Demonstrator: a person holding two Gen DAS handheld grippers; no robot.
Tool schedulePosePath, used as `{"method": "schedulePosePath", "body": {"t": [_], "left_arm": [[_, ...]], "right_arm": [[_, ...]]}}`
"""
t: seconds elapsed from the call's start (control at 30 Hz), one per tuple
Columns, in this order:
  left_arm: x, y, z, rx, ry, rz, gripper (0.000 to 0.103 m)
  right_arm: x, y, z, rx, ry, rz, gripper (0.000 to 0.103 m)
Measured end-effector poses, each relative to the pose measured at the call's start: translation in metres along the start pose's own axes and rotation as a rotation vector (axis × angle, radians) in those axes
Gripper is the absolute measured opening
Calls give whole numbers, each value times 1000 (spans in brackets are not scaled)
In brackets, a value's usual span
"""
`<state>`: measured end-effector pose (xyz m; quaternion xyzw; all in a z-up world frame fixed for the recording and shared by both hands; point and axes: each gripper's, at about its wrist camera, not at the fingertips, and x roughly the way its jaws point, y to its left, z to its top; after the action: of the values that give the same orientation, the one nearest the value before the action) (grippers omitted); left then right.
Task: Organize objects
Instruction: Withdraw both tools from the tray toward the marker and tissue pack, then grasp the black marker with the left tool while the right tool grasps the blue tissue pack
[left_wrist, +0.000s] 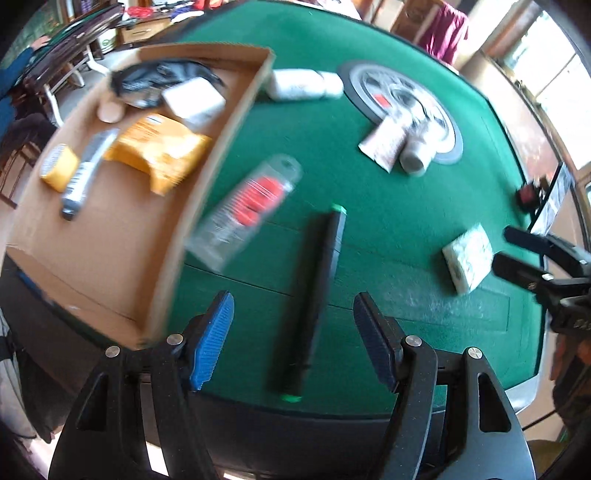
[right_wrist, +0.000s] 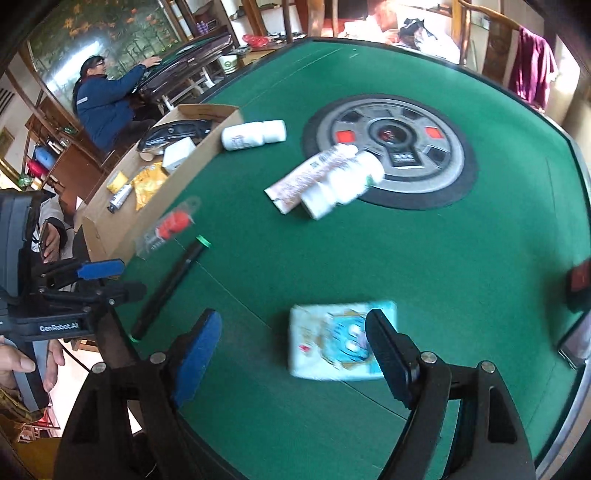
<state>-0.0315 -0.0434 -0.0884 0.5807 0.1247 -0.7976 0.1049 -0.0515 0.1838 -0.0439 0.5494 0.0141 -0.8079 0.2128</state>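
Note:
My left gripper (left_wrist: 293, 299) hangs open over the green table (left_wrist: 388, 229), and a black stick with green ends (left_wrist: 317, 295) lies on the felt between its blue-padded fingers, untouched. A clear blister pack with red pieces (left_wrist: 251, 206) lies against the cardboard box (left_wrist: 207, 192). The box holds a yellow packet (left_wrist: 162, 151), a white carton, a grey tube and a black pouch. My right gripper (right_wrist: 291, 315) is open just above a tissue pack (right_wrist: 340, 339), gripping nothing. Each gripper shows in the other's view: the left gripper (right_wrist: 125, 277) and the right gripper (left_wrist: 506, 247).
A white bottle (right_wrist: 255, 134) lies beside the box. A printed tube (right_wrist: 310, 175) and another white bottle (right_wrist: 343, 184) rest on the edge of the table's round centre disc (right_wrist: 454, 155). A dark red object (right_wrist: 580, 277) sits at the right rim. A person (right_wrist: 107, 99) sits at a far table.

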Motion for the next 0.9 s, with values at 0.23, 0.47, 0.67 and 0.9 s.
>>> {"method": "schedulePosePath", "body": {"t": [0.23,0.47,0.67,0.9], "left_arm": [[30,-26,0,61,17,74,68],[30,-39,-2,116,-13,135,39],[28,-61,-10,160,-11,171,16],[24,-62,-19,131,9,161,16]], "right_arm": [[-17,-31,-22,22,8,-32,81],[-27,-48,-37,81,-32,4,81],[-21,-60,-50,102,-34,29,81],[1,-79,-53,113,-23,28,81]]}}
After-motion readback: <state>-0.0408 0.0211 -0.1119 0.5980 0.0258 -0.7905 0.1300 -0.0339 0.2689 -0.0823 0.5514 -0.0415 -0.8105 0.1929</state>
